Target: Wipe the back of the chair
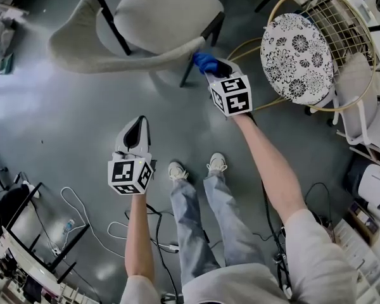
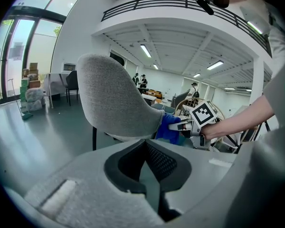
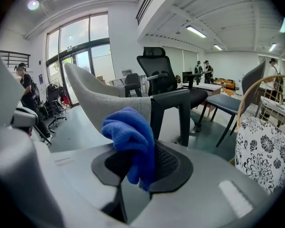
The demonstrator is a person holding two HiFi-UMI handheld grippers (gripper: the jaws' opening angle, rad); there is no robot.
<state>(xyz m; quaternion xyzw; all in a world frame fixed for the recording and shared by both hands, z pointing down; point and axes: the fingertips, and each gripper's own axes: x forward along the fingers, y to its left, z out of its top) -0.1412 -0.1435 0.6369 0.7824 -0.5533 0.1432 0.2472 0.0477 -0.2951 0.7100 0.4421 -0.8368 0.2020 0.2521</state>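
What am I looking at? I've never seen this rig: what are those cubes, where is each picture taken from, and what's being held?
No robot: a person holds a hand gripper in each hand; the marked cubes are part of them. One picture looks down from the person's head, the other two ride on the grippers, looking along their jaws. The right gripper is shut on a blue cloth, held at the edge of the grey chair back. The left gripper is shut and empty. Underneath is grey floor.
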